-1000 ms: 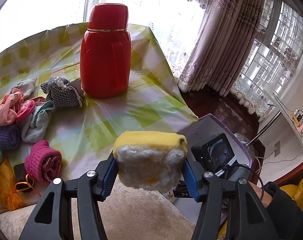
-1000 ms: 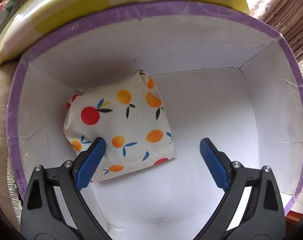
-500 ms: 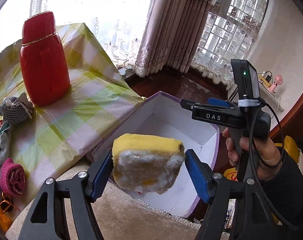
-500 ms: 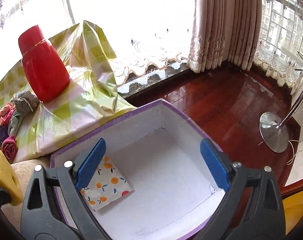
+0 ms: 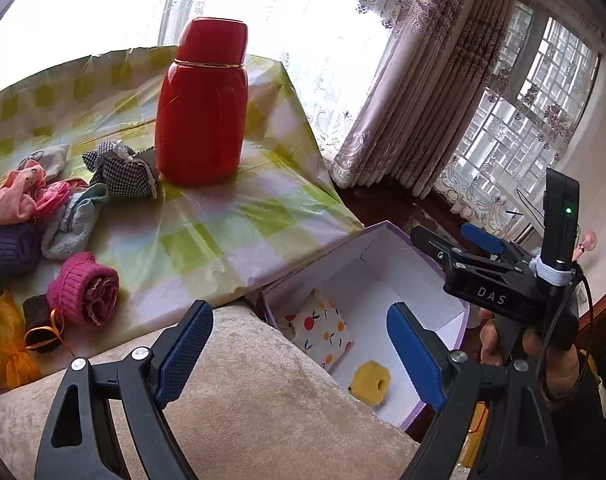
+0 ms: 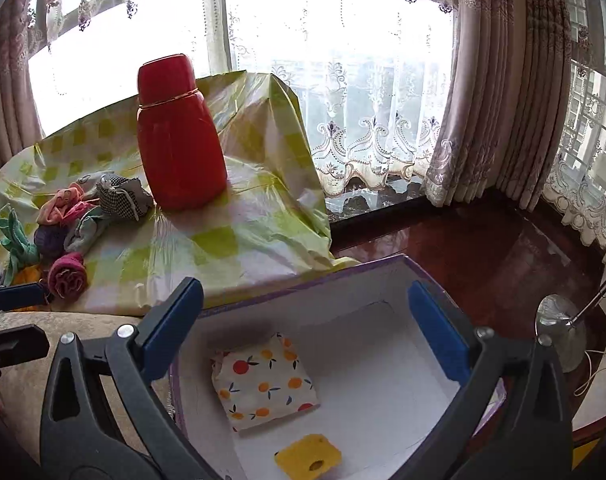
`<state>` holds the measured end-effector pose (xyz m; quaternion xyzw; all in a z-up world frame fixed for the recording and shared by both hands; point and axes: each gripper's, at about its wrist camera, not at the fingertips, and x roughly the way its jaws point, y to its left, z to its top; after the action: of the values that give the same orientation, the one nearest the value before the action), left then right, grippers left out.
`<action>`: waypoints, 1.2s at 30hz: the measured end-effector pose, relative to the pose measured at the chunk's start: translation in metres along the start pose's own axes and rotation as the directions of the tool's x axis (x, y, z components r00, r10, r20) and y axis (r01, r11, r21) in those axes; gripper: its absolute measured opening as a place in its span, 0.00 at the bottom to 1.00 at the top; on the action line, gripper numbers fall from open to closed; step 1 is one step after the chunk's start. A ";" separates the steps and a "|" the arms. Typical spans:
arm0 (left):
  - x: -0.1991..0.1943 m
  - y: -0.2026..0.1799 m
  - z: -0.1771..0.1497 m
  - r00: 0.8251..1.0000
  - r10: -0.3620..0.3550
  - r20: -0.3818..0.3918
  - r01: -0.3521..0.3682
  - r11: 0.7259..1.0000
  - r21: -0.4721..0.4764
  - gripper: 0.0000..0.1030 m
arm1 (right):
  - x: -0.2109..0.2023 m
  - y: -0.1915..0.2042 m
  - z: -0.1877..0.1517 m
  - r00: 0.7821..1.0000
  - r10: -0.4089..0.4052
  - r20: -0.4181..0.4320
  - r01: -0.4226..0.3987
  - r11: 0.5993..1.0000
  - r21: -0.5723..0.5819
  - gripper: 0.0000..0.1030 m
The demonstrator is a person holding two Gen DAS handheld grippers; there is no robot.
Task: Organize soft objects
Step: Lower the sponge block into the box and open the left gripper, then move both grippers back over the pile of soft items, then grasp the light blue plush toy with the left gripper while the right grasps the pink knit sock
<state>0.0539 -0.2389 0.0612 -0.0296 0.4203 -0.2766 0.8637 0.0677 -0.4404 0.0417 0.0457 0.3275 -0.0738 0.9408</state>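
A white box with a purple rim (image 5: 387, 227) (image 6: 377, 261) stands on the floor beside the table. Inside lie a fruit-print cloth pouch (image 5: 321, 330) (image 6: 263, 380) and a yellow sponge (image 5: 371, 382) (image 6: 308, 458). My left gripper (image 5: 301, 354) is open and empty above the beige cushion edge, left of the box. My right gripper (image 6: 303, 330) is open and empty above the box; it also shows in the left wrist view (image 5: 479, 254). Several soft items lie on the checked tablecloth: a pink rolled sock (image 5: 85, 290) (image 6: 67, 274), a checked pouch (image 5: 123, 170), a purple roll (image 5: 15, 244).
A tall red flask (image 5: 203, 104) (image 6: 179, 136) stands on the table near the soft pile. An orange mesh bag (image 5: 5, 344) lies at the table's front left. A beige cushion (image 5: 243, 400) is below my left gripper. Curtains, dark wood floor and a lamp base (image 6: 559, 332) are to the right.
My left gripper opened and let go of the yellow sponge, which now lies in the box. My right gripper has lifted up and out of the box.
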 end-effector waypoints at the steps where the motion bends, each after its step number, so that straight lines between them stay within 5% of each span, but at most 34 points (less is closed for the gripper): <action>1: -0.002 0.007 -0.001 1.000 0.027 -0.008 -0.028 0.999 -0.023 0.87 | -0.001 0.008 0.000 1.000 0.024 0.003 -0.024 1.000 -0.002 1.00; 7: -0.030 0.058 -0.018 0.989 0.147 0.019 -0.141 0.973 -0.180 0.87 | -0.003 0.055 0.007 0.990 0.140 -0.005 -0.140 0.990 -0.019 1.00; 16: -0.078 0.136 -0.049 0.959 0.280 0.047 -0.244 0.897 -0.369 0.86 | 0.019 0.129 0.003 0.947 0.292 -0.136 -0.303 0.951 -0.062 1.00; 29: -0.120 0.249 -0.093 0.883 0.469 0.003 -0.367 0.694 -0.619 0.71 | 0.060 0.211 0.006 0.907 0.334 -0.257 -0.382 0.909 -0.168 1.00; 36: -0.121 0.285 -0.092 0.862 0.506 -0.033 -0.399 0.636 -0.661 0.67 | 0.075 0.238 0.011 0.895 0.346 -0.280 -0.406 0.893 -0.194 1.00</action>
<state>0.0547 0.0794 0.0068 -0.2407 0.4143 0.1149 0.8702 0.1729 -0.2154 0.0126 -0.0005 0.4293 0.1584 0.8891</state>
